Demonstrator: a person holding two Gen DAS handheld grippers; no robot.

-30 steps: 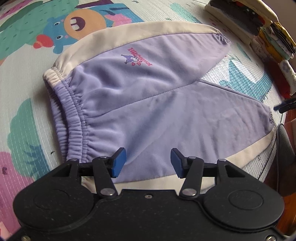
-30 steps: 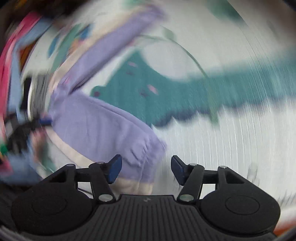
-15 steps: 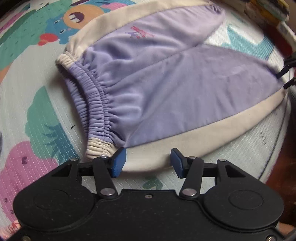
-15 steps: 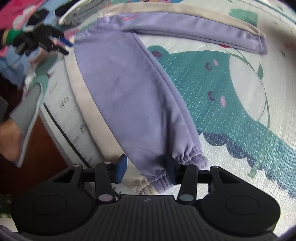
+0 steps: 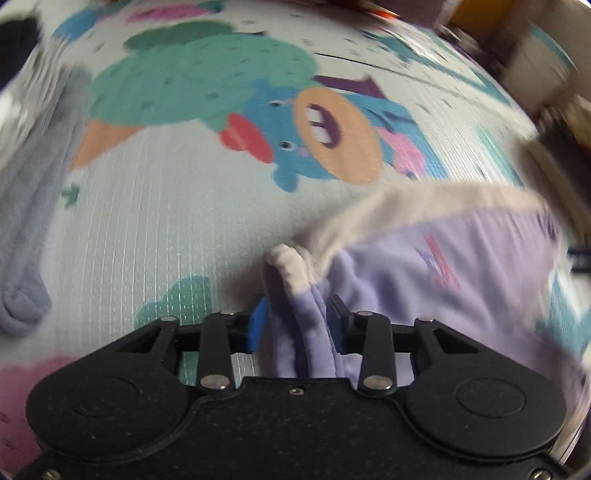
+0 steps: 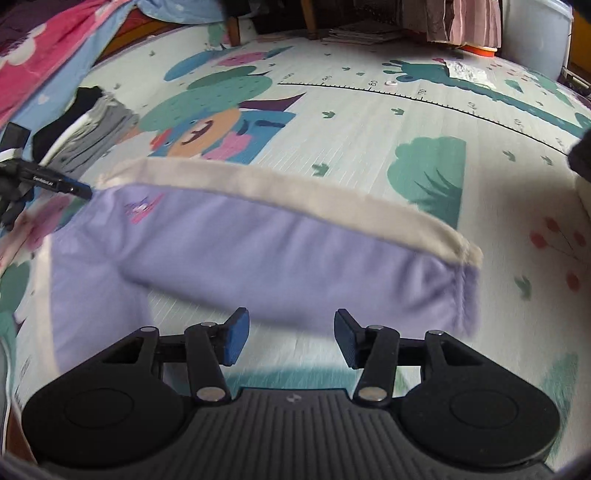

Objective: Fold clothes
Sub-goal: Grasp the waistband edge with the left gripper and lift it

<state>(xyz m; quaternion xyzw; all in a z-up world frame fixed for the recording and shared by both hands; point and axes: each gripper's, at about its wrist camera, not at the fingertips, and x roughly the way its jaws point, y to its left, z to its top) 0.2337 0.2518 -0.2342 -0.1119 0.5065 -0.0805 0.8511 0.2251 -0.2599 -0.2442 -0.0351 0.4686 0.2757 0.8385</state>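
Note:
Lilac trousers (image 6: 280, 251) with cream side stripes lie on a cartoon play mat (image 6: 369, 122). My left gripper (image 5: 297, 319) is shut on the bunched lilac waistband (image 5: 299, 295), which stands up between its blue pads; the rest of the trousers (image 5: 461, 266) trail to the right, blurred. My right gripper (image 6: 290, 338) is open and empty, just in front of the near edge of a trouser leg, whose cuff (image 6: 461, 280) lies to its right. The left gripper's tip (image 6: 55, 184) shows at the left edge of the right wrist view.
A grey garment (image 5: 26, 236) lies at the left of the left wrist view. Dark and grey clothes (image 6: 85, 125) sit at the mat's left in the right wrist view, with pink and blue fabric (image 6: 44, 55) behind. Furniture and a tub (image 6: 532, 29) stand beyond the mat.
My left gripper has shut on the waistband and swung left with it. My right gripper has moved off the leg cuff, opened wider, and now faces the trousers from the side.

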